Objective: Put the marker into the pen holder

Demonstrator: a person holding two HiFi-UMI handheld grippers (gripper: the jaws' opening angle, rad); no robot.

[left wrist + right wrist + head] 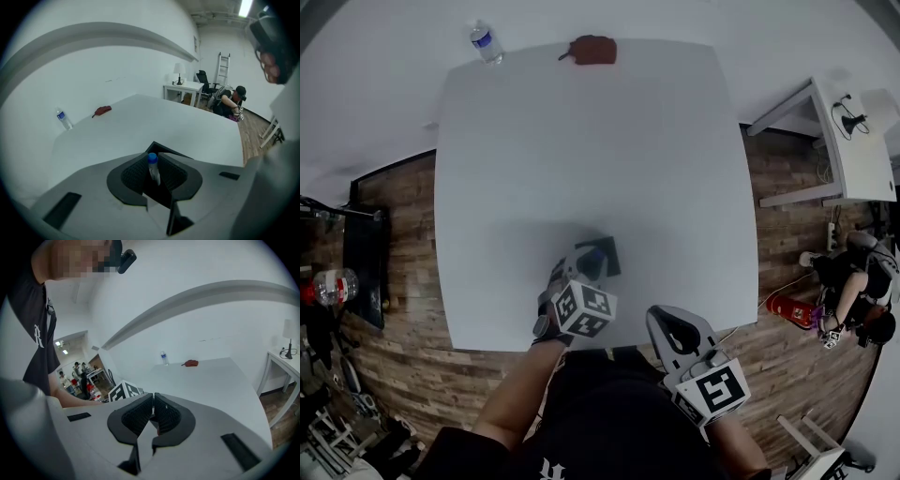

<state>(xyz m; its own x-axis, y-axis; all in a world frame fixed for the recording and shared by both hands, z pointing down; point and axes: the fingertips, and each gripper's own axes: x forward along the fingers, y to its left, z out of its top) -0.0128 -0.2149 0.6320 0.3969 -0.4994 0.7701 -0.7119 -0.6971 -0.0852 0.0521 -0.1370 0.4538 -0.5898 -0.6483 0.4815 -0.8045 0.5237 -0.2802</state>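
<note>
Shirt (26, 333): one white ornate letter "R" is printed on the dark cloth.
Shirt, head view: white print is cut off at the lower edge and cannot be read.
Cube (583, 309) of the left hand-held gripper (155, 161): black-and-white square codes are carried, not readable as text.
Cube (719, 389) of the right hand-held gripper (152, 404): one such code is shown.
Marker (153, 172): dark print on the white barrel is too small to be read.
Water bottle (486, 43): the blue label is too small to be read.
</note>
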